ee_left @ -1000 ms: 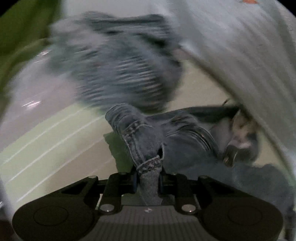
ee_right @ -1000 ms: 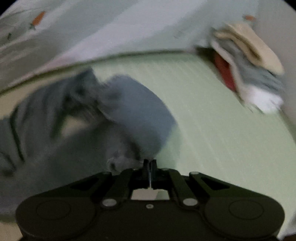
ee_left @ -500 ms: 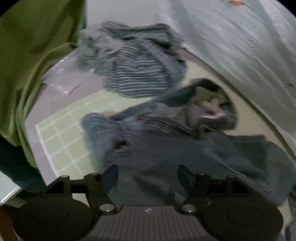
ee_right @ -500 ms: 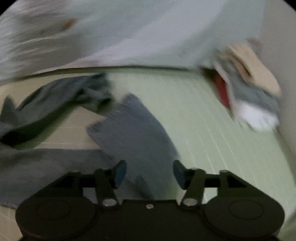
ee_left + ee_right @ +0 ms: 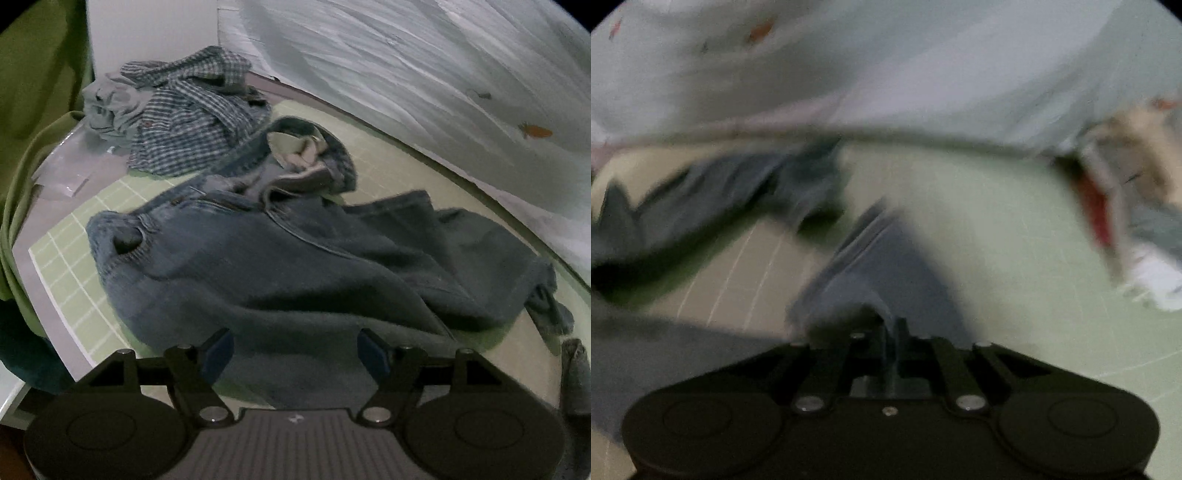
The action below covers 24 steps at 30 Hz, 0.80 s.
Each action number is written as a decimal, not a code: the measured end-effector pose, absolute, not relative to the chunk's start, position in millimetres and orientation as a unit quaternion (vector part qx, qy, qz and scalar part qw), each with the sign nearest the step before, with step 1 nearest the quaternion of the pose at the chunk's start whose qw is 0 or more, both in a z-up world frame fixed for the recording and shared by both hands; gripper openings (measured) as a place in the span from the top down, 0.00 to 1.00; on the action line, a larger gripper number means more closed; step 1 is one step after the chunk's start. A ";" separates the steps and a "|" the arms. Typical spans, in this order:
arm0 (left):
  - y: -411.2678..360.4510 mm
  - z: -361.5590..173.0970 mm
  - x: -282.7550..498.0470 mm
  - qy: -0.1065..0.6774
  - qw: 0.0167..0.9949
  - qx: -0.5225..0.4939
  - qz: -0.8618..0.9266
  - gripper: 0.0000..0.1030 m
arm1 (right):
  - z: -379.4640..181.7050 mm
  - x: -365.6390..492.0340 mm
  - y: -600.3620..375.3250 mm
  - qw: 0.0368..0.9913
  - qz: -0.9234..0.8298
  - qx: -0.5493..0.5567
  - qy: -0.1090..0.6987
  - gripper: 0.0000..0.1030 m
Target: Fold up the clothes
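A pair of blue jeans (image 5: 295, 258) lies crumpled on the green grid mat (image 5: 70, 258), waistband at the left and legs trailing right. My left gripper (image 5: 295, 350) hovers just in front of the jeans. Its jaws are opening, and the blue pads (image 5: 218, 350) stand wide apart with nothing pressed between them. In the blurred right wrist view, my right gripper (image 5: 892, 325) is shut on the end of a jeans leg (image 5: 886, 266), which runs away from the fingers across the mat (image 5: 1015, 258).
A crumpled checked shirt (image 5: 192, 122) lies at the mat's far left corner. A pale sheet (image 5: 406, 74) rises behind the mat. Green cloth (image 5: 29, 110) hangs at the left edge. A stack of folded clothes (image 5: 1137, 221) sits at the far right.
My left gripper let go of the jeans waistband, opened and drew back from it. My right gripper opened over the leg end, then shut on it.
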<state>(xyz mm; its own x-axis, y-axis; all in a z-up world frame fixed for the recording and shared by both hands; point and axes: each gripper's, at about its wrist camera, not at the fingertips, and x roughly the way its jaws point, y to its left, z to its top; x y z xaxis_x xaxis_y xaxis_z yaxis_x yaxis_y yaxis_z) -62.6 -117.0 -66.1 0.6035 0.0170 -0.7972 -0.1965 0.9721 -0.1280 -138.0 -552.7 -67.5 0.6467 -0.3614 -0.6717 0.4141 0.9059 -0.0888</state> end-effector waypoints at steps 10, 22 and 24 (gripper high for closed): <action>-151.2 -92.8 -79.1 0.475 0.870 -0.118 0.062 0.27 | -71.2 -289.8 -658.1 0.824 -0.384 0.136 0.393 0.94; -186.8 -99.6 -79.8 0.492 0.866 -0.071 0.043 0.24 | -76.3 -280.5 -676.0 0.843 -0.354 0.180 0.363 0.35; -190.2 -99.9 -78.6 0.494 0.866 -0.064 0.045 0.24 | -81.5 -261.7 -684.4 0.843 -0.336 0.204 0.367 0.34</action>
<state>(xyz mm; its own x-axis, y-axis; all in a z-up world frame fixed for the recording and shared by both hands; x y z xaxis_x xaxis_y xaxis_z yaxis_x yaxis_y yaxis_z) -78.6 -190.2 -99.9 0.5085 0.0139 -0.8609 -0.1412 0.9877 -0.0675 -261.7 -684.4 -81.5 0.5045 -0.4166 -0.7563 0.7158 0.6916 0.0965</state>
